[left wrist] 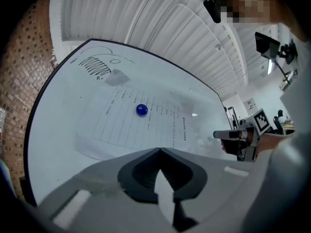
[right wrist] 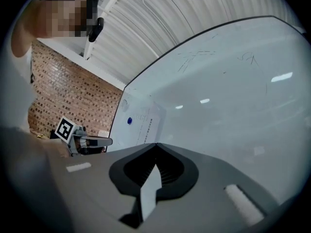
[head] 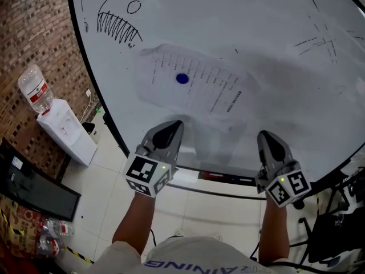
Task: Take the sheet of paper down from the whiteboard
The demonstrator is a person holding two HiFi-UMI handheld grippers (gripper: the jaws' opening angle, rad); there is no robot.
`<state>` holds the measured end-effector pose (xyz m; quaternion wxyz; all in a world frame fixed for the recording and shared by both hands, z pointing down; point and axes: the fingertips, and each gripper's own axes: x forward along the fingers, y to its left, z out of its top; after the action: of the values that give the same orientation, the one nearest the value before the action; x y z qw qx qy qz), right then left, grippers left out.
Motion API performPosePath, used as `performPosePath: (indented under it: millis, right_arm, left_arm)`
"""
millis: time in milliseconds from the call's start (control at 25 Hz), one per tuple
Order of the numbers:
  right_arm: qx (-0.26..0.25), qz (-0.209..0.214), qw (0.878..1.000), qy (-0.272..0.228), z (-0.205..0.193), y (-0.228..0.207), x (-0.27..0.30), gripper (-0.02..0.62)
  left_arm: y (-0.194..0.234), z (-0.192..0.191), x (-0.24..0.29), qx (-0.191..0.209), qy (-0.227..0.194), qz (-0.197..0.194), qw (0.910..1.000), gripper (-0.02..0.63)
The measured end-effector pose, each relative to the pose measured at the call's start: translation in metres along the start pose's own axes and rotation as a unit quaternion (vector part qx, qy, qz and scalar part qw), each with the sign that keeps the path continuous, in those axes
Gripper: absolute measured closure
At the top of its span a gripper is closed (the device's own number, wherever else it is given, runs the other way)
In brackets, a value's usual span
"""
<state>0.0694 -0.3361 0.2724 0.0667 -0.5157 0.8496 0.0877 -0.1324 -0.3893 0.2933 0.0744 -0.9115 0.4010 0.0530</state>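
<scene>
On glossy whiteboard (head: 274, 50), flat printed sheet (head: 194, 84), round blue magnet (head: 182, 78)

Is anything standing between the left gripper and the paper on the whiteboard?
Nothing visible does. Only bare whiteboard lies between the left gripper, shut and empty, and the paper above it in the head view. A blue magnet sits on the paper, apparently pinning it to the board.

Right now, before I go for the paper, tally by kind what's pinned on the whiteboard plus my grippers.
White printed sheet of paper: 1
Round blue magnet: 1
Grey grippers: 2, left gripper and right gripper, both shut
Total: 4
</scene>
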Motion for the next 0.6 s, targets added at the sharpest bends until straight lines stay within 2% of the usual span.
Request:
performPosePath:
  millis: [200,400,600]
  right_arm:
    - [-0.011,0.018,1.000,-0.014,0.018,0.005,0.012,0.589]
    - [-0.024,0.032,0.999,-0.021,0.036,0.009,0.026,0.589]
    - [-0.040,0.045,0.998,-0.031,0.056,0.009,0.041,0.589]
  left_arm:
    - [0.006,0.027,0.008,0.032,-0.016,0.012,0.9993,0.604]
    - [0.015,0.068,0.015,0.107,-0.030,0.036,0.9932,0.604]
    - [0.024,0.090,0.025,0.134,-0.033,0.048,0.9893,0.603]
